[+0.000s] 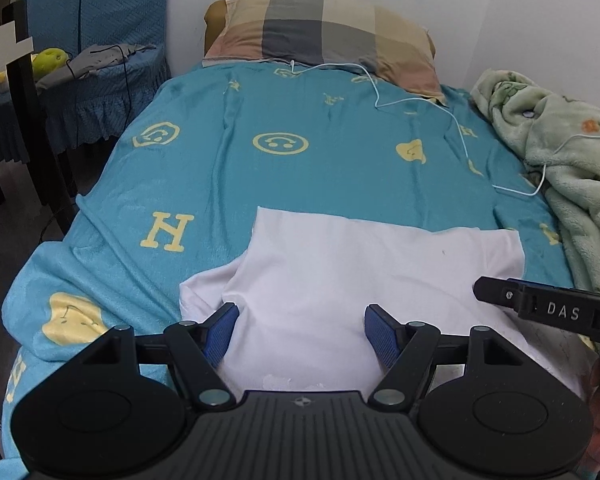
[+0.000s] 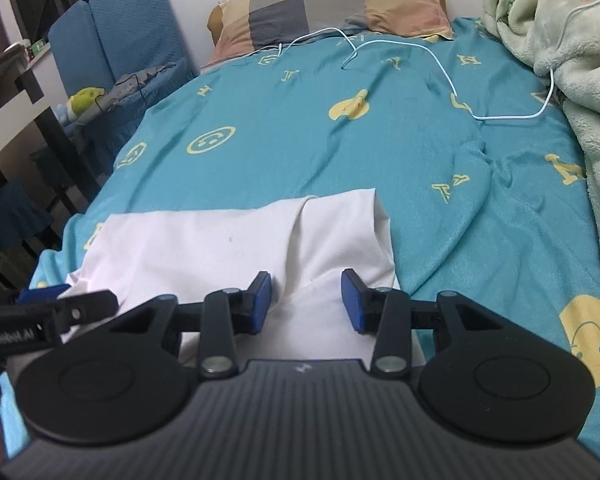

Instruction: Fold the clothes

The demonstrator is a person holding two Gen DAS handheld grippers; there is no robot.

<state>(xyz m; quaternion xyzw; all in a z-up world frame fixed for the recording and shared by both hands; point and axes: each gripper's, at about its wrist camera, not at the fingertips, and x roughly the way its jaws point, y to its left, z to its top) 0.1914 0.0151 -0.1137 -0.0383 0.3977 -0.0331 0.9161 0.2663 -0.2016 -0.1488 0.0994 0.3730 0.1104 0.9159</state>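
Note:
A white garment [image 1: 364, 264] lies partly folded on the near part of the teal bed cover [image 1: 260, 176]. It also shows in the right wrist view [image 2: 204, 244]. My left gripper [image 1: 300, 330] is open, its blue pads low over the garment's near left part. My right gripper [image 2: 306, 300] is open over the garment's near right part, by a raised fold. The right gripper's black finger shows at the right of the left wrist view [image 1: 540, 304]. The left gripper shows at the left of the right wrist view [image 2: 44, 312].
A checked pillow [image 1: 320, 36] lies at the head of the bed. A white cable [image 1: 420, 104] runs across the cover to a green fleece blanket [image 1: 560, 152] on the right. Blue-covered chairs [image 1: 100, 60] and a dark table frame [image 1: 24, 120] stand to the left.

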